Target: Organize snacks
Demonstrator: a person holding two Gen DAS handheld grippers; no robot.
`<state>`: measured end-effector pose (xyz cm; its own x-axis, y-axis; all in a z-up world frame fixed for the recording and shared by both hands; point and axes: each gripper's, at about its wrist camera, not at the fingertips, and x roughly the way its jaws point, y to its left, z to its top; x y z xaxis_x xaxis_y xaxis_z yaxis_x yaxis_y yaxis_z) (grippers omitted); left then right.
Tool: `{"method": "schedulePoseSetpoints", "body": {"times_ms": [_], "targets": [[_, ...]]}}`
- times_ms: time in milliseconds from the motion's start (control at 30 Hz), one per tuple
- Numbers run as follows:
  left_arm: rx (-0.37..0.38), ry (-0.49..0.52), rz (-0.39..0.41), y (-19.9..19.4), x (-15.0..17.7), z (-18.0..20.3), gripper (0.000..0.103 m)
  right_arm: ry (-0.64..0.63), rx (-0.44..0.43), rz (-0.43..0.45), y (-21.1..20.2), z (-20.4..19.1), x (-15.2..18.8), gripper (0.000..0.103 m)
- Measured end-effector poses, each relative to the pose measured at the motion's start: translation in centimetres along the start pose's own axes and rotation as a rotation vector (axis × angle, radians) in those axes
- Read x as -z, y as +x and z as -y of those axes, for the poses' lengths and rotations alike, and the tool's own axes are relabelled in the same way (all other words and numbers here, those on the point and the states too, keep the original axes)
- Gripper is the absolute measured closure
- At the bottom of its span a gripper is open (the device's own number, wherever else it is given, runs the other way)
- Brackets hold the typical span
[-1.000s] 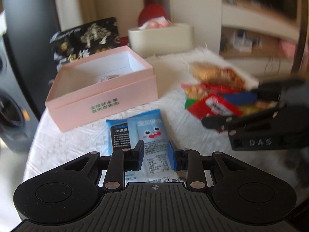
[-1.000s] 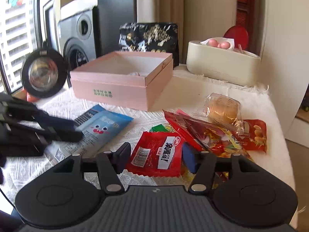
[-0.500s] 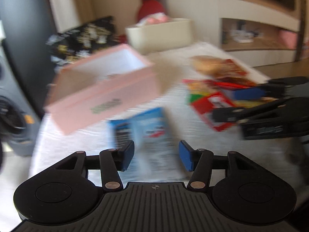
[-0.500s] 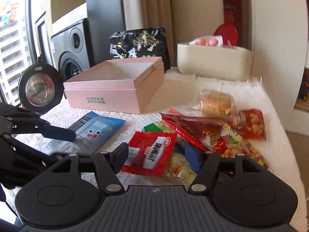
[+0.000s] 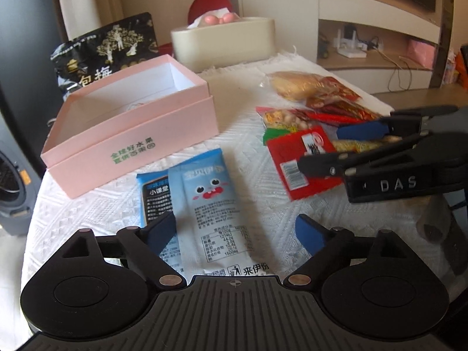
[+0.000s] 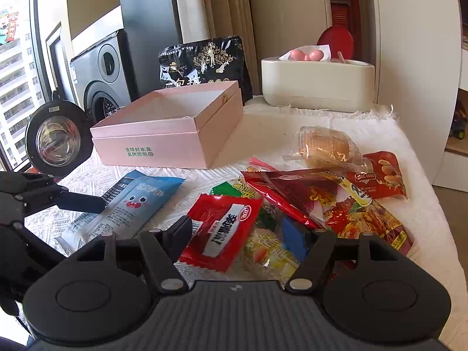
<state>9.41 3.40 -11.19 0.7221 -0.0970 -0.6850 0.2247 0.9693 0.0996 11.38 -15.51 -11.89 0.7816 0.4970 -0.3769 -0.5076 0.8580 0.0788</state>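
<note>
Left gripper (image 5: 235, 232) low over the white bumpy tablecloth (image 5: 87, 204), jaws opening wide, pads not pressing on anything. Between those jaws, flat on the cloth, 2 light blue snack packets with a cartoon face (image 5: 204, 201), one partly on top of the other. Just behind the packets, an open pink cardboard box with green print (image 5: 131, 134), white inside, almost empty. Right gripper (image 6: 244, 235) also low over the cloth, jaws opening too, holding nothing. Between its jaws, a flat red plastic snack packet with a white label (image 6: 226, 225) and, beside it, a yellow crinkly packet (image 6: 269, 254), both lying loose in the pile. Further back in the same pile: a green packet (image 6: 228, 188), long dark red wrappers (image 6: 292, 184), a clear bag with a round golden cake (image 6: 327, 147) and a small red bag of nuts (image 6: 383, 175). Pile well apart from the pink box, blue packets in between. Behind the box, standing up, a big black bag with gold tree pictures (image 6: 204, 61). Next to it, at the far edge of the table, a cream oval plastic tub (image 6: 317, 84) with pink things on top. Off the table by the window, a grey washing machine (image 6: 102, 73).
</note>
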Motion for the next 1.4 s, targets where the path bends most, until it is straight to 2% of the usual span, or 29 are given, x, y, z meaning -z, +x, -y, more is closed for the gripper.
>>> {"method": "schedulePoseSetpoints", "body": {"times_ms": [133,200,300,400,667,833,900,967,1133,1267,1400], "targets": [[-0.106,-0.012,0.008,-0.1,-0.1,-1.1,0.015,0.006,-0.004,-0.008,0.1,0.1,0.0,0.027],[-0.123,-0.059,-0.012,0.4,0.0,-2.3,0.015,0.003,-0.005,-0.01,0.2,0.1,0.0,0.026],[-0.081,-0.159,-0.025,1.1,0.3,-4.1,0.013,-0.001,-0.007,-0.013,0.2,0.0,0.1,0.025],[-0.039,-0.246,-0.02,1.6,0.3,-5.5,0.012,-0.02,-0.018,-0.027,0.4,-0.3,0.0,0.018],[-0.014,-0.285,0.018,2.2,0.1,-6.8,0.013,-0.097,-0.025,-0.144,1.6,-1.3,0.0,0.0],[0.003,-0.329,0.033,0.2,0.8,-7.6,0.015,-0.178,-0.029,-0.181,1.6,-1.8,0.1,0.0],[-0.01,-0.342,0.045,-1.0,1.3,-7.9,0.015,-0.192,-0.035,-0.187,1.4,-1.8,0.0,0.003],[-0.022,-0.363,0.06,-2.2,1.8,-8.4,0.016,-0.172,-0.035,-0.16,0.4,-1.8,-0.2,0.009],[-0.021,-0.429,0.096,-3.8,2.6,-9.4,0.016,-0.182,-0.018,-0.068,-0.9,-3.5,-1.1,0.01],[-0.011,-0.438,0.11,-4.0,2.7,-9.5,0.016,-0.123,-0.045,-0.154,1.7,-4.6,-2.2,0.013],[-0.003,-0.454,0.119,-4.2,3.1,-9.9,0.016,-0.094,0.009,-0.185,4.1,-5.1,-2.5,0.014]]}}
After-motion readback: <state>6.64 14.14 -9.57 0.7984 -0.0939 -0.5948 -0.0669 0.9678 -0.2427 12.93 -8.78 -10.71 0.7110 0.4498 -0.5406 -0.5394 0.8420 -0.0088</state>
